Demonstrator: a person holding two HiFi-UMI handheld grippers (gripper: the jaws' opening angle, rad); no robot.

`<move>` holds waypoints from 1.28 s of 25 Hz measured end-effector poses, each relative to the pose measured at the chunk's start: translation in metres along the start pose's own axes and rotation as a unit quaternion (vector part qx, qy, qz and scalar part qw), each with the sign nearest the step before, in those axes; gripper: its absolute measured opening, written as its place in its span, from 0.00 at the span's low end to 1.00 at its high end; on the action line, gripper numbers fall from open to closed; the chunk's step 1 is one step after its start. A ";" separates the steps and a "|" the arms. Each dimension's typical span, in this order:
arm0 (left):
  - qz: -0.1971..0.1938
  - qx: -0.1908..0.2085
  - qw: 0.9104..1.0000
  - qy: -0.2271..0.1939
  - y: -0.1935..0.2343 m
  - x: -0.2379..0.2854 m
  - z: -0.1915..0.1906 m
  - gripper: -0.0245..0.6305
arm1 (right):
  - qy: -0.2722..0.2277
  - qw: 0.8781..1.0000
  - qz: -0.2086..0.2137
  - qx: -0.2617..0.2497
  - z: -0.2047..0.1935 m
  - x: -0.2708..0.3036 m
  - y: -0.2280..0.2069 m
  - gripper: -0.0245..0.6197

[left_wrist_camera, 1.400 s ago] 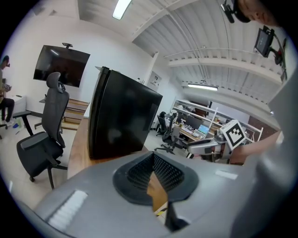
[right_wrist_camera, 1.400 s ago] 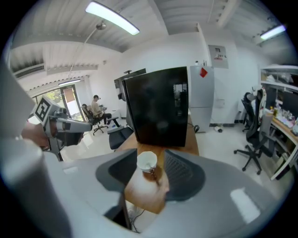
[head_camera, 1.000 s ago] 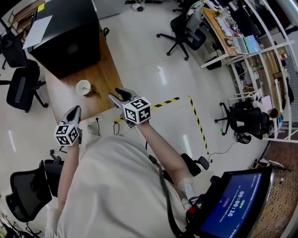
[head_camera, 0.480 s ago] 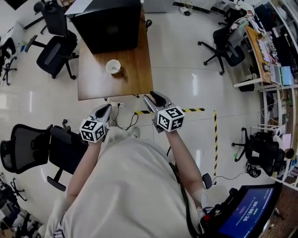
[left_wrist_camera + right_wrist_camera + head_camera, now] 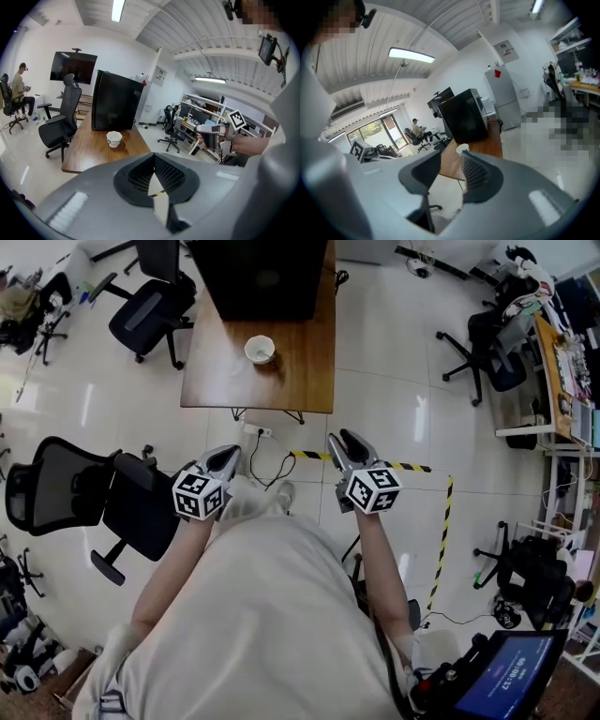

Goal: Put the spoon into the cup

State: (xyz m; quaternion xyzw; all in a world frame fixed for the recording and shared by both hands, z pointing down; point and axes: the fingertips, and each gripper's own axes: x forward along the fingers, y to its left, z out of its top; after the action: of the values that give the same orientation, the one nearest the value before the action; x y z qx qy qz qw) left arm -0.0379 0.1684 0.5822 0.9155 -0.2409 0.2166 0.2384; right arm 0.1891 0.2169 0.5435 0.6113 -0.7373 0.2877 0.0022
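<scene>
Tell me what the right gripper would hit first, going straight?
Probably the near edge of the wooden table, short of the cup; depth is unclear. The right gripper, jaws empty, has just been closing.

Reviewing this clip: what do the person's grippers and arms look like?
The left gripper and right gripper have grey, tapered bodies, with dark ribbed pads inside the jaws. Each carries a white cube printed with black square markers. The person wears a pale short-sleeved top.
</scene>
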 end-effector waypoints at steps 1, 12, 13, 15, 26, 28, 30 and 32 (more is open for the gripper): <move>0.001 0.002 1.000 0.001 -0.001 -0.002 0.002 0.04 | -0.004 1.000 -0.003 0.003 0.000 -0.003 -0.001 0.25; -0.017 0.020 1.000 0.003 0.009 -0.011 0.014 0.04 | 0.005 0.999 -0.037 -0.019 -0.019 0.004 0.004 0.23; -0.018 0.019 1.000 0.000 0.015 -0.013 0.018 0.04 | 0.006 0.999 -0.040 -0.022 -0.018 0.008 0.007 0.23; -0.016 0.013 1.000 -0.009 0.027 -0.017 0.024 0.04 | 0.001 0.999 -0.043 -0.021 -0.014 0.014 0.013 0.23; -0.033 -0.001 0.999 -0.033 0.069 -0.025 0.042 0.04 | -0.042 0.991 -0.113 -0.059 0.010 0.033 0.022 0.25; -0.026 -0.003 0.999 -0.038 0.080 -0.027 0.044 0.04 | -0.046 0.990 -0.120 -0.060 0.009 0.036 0.022 0.25; -0.019 -0.002 0.999 -0.042 0.090 -0.030 0.044 0.04 | -0.045 0.988 -0.127 -0.069 0.004 0.037 0.023 0.25; -0.015 0.008 0.999 -0.043 0.095 -0.032 0.043 0.04 | -0.039 0.986 -0.138 -0.082 -0.004 0.037 0.025 0.25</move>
State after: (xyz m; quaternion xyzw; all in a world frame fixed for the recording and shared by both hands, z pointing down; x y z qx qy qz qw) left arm -0.1034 0.0828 0.5636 0.9294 -0.2351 0.1752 0.2241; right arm 0.1556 0.1873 0.5488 0.7158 -0.6664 0.1991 0.0627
